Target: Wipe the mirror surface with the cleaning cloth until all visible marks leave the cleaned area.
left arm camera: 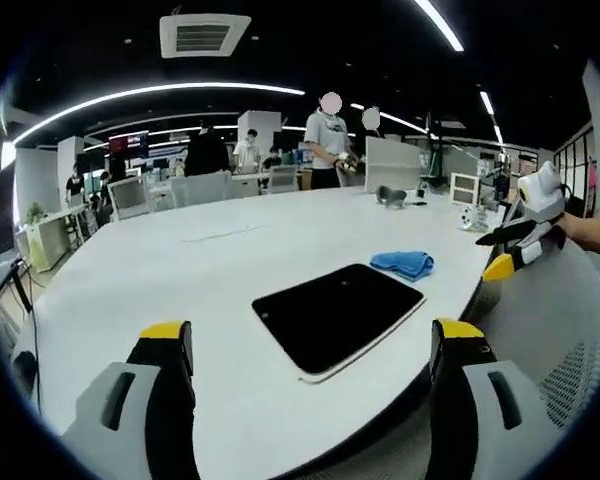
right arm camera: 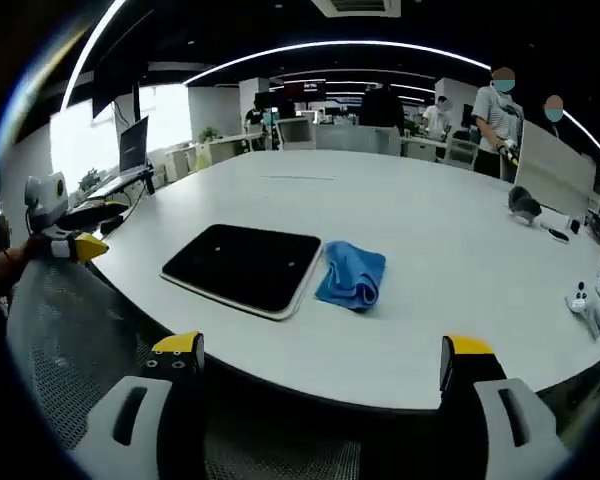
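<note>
Now, in the left gripper view, the left gripper (left arm camera: 310, 350) rises from the bottom with its yellow-tipped jaws spread wide and nothing between them, hanging over the near edge of a big white table (left arm camera: 180, 270). Beyond the jaws the mirror (left arm camera: 338, 315) lies flat on the table, a dark rounded rectangle with a pale rim (its surface reads almost black here). Just past its far right corner sits the blue cloth (left arm camera: 402, 263), crumpled, near the mirror but apart from it. Further right, off the table edge, the right gripper (left arm camera: 520, 245) is held in a person's hand (left arm camera: 585, 230); I cannot tell from this angle how its jaws stand. People (left arm camera: 330, 140) stand at the far side of the room.

In the right gripper view, the left gripper (right arm camera: 80, 240) shows at the left edge, beside a mesh chair back (right arm camera: 70, 340). Moving right, the mirror (right arm camera: 245, 265) lies near the table's (right arm camera: 430, 230) front edge, and the cloth (right arm camera: 352, 275) is bunched just beside its right side, seemingly touching the rim. At the bottom the right gripper (right arm camera: 320, 360) has its jaws wide apart and empty, short of the table edge. Small white items (right arm camera: 590, 300) lie at the far right.
</note>
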Motion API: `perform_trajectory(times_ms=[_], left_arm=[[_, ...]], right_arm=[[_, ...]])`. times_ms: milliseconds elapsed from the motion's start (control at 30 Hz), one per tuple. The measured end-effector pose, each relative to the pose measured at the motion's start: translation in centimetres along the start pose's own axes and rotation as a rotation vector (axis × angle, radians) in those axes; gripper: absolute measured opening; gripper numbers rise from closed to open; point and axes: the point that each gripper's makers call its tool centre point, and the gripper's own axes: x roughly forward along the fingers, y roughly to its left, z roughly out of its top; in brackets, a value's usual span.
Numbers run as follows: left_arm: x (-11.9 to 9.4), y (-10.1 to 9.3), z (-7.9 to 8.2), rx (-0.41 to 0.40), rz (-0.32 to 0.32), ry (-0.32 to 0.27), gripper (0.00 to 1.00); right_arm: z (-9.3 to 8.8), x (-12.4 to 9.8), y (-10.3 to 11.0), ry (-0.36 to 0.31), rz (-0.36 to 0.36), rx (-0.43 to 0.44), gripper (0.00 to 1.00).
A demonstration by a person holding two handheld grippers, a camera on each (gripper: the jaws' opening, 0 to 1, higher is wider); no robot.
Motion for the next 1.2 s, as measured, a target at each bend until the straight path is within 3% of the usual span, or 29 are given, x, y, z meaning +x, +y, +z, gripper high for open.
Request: perform_trajectory(times_ms=[767, 967, 1200], left_arm=[[-0.05, 0.08, -0.5, -0.005, -0.001, 0.025, 0.97], [-0.06, -0.05, -0.66, -0.003, -0.007, 0.033, 0.95], [-0.07, -0.07, -0.72, -0.008, -0.008, 0.035, 0.93]], right_arm=[[-0.07, 0.02, 0.1, 0.003, 0.005, 0.003, 0.95], [0.0, -0.04, 0.09, -0.005, 0.005, 0.015, 0.88], [-0.11, 0.11, 0.34, -0.001, 0.023, 0.022, 0.91]])
